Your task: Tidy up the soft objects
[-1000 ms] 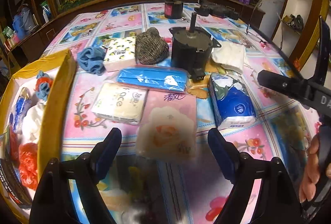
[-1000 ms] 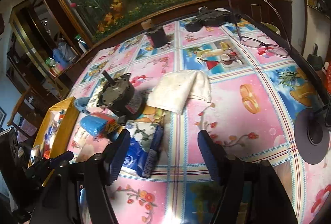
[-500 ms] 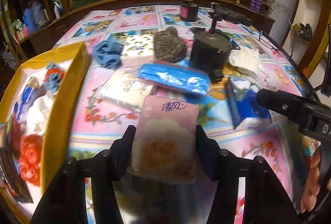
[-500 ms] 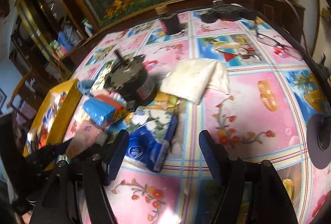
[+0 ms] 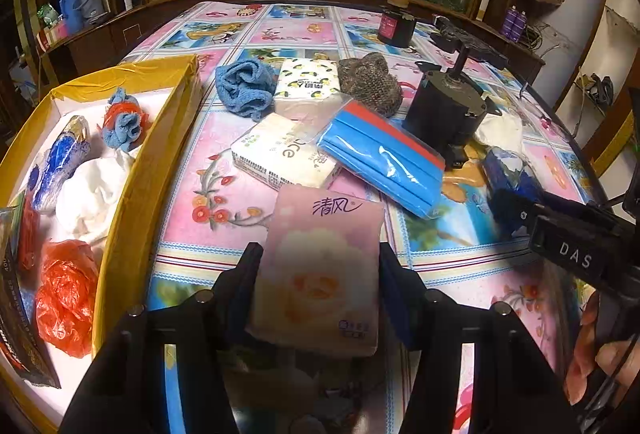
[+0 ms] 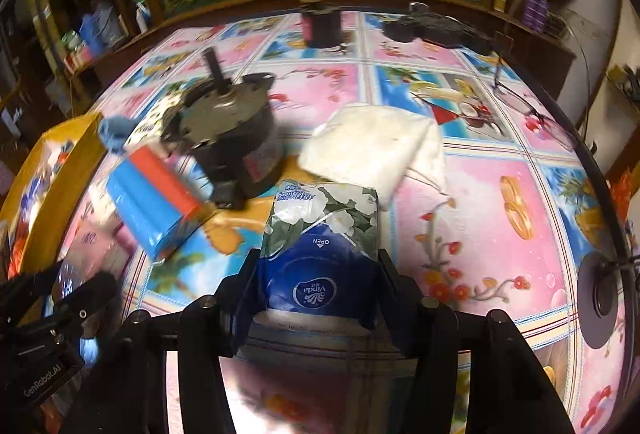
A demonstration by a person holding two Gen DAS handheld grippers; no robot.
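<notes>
Both grippers are clamped on light, squashy tissue packs near the table's front edge, the left gripper pinching the pink tissue pack across its sides, the right gripper squeezing the blue Vinda pack, whose slippery film dents inward.

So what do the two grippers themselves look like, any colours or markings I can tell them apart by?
Both are black with dark blue finger pads and round metal pins on the linkages. In the left wrist view the right gripper carries white "DAS" lettering, and bare fingers hold its handle. In the right wrist view the left gripper body reads "GenRobot.AI". No sleeves or cables are visible.
</notes>
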